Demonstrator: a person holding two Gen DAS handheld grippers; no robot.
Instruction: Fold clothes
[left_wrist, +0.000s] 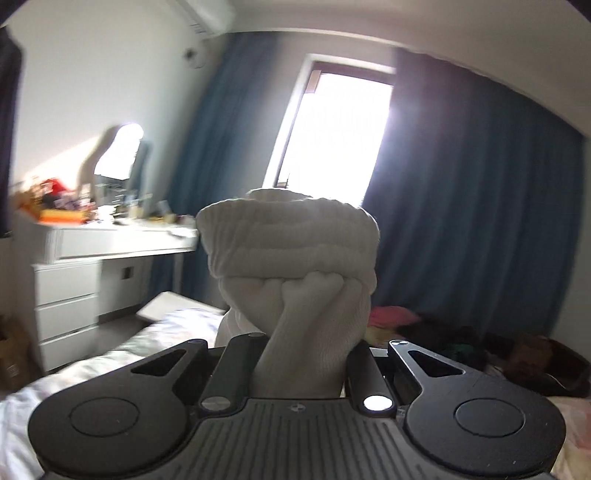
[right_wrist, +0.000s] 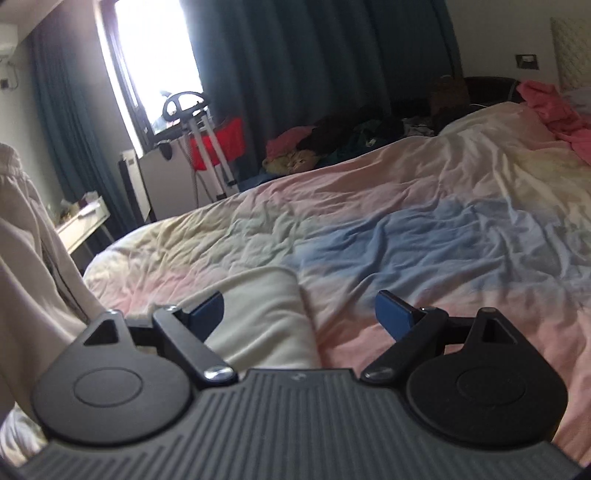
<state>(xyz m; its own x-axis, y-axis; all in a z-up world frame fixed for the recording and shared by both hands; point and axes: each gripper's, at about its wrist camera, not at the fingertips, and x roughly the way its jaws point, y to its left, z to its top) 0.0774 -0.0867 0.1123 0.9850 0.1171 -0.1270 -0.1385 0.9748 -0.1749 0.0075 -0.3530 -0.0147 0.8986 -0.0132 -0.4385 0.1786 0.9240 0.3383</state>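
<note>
No readable writing. Left gripper (left_wrist: 301, 354) clamped on cream garment (left_wrist: 291, 251), ribbed elastic waistband bunched up. Right gripper (right_wrist: 299, 314) fingers wide apart, empty, over bed (right_wrist: 424, 221).

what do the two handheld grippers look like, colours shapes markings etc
Both look alike: a matte black body with a ribbed, grooved top plate bearing a tiny round emblem, flanked by two round black discs with triangular cut-outs, and link bars on silver pivot screws. The right gripper shows dark blue pads on its fingers. On the left gripper the bars look rounder; its pads are hidden. No cables, hands or sleeves show.
</note>
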